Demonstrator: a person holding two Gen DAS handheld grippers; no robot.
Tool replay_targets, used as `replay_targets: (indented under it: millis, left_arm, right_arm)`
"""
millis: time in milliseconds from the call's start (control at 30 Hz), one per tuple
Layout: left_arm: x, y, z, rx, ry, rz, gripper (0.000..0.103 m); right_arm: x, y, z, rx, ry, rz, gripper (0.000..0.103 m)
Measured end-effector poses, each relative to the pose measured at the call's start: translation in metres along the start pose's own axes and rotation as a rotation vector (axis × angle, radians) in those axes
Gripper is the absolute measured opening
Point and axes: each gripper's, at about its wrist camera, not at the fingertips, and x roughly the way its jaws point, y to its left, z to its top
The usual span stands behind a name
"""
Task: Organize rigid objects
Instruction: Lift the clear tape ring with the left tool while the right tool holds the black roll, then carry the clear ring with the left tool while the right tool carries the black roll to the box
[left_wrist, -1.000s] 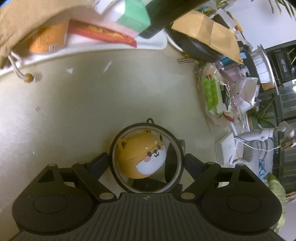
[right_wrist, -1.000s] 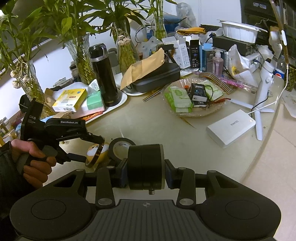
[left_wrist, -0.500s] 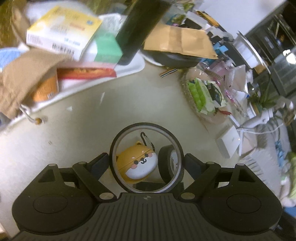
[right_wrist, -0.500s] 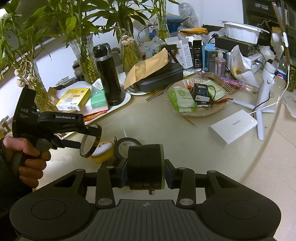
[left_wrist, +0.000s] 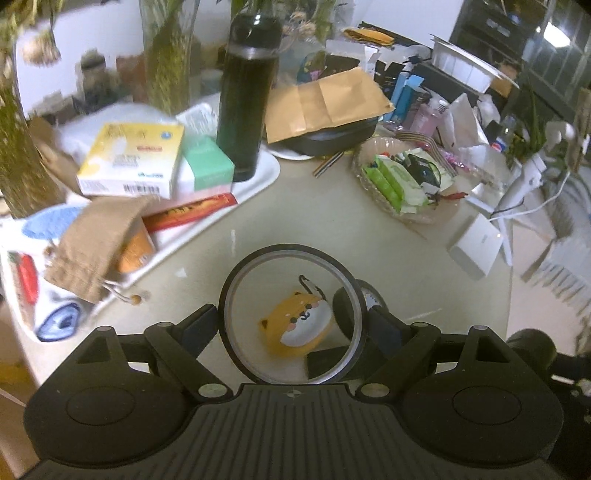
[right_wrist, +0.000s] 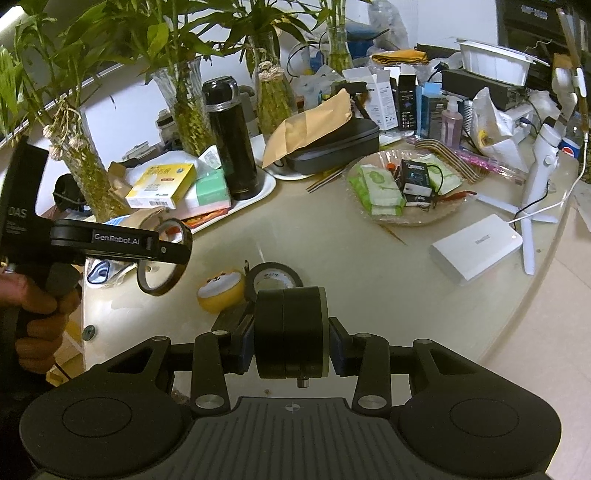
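Two grippers over a cluttered beige table (left_wrist: 325, 221). Left wrist view: left gripper (left_wrist: 293, 325) clamped on a thin tape ring (left_wrist: 291, 254), held upright and clear of the surface; seen through the ring, an orange dog-faced case (left_wrist: 299, 326) lying on the table, a black tape roll (left_wrist: 364, 302) just beside it. Further back, a white tray (left_wrist: 266, 177) with boxes and a black flask (left_wrist: 245, 99), and a glass dish (left_wrist: 406, 214) of packets.

Right wrist view: right gripper (right_wrist: 291, 341) closed on a black cylinder (right_wrist: 290, 332), pads pressed to both flat ends. Beyond it, orange case and black tape roll touching or nearly so. At left, a hand (right_wrist: 35, 310) gripping the left tool, ring raised above the tabletop near the tray's edge. White box (right_wrist: 476, 247) at right.
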Motion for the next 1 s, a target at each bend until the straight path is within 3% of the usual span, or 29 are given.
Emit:
replay_targets:
  millis: [500,1000]
  left_arm:
    - [-0.043,-0.020,-0.016,0.132,-0.019,0.075,0.088]
    - [-0.076,-0.032,-0.047,0.210,0.030,0.049,0.088]
  right_arm:
    - [-0.004,0.016,-0.005,-0.046,0.059,0.002,0.043]
    - [-0.024,0.032,-0.016,-0.078,0.084,0.043,0.043]
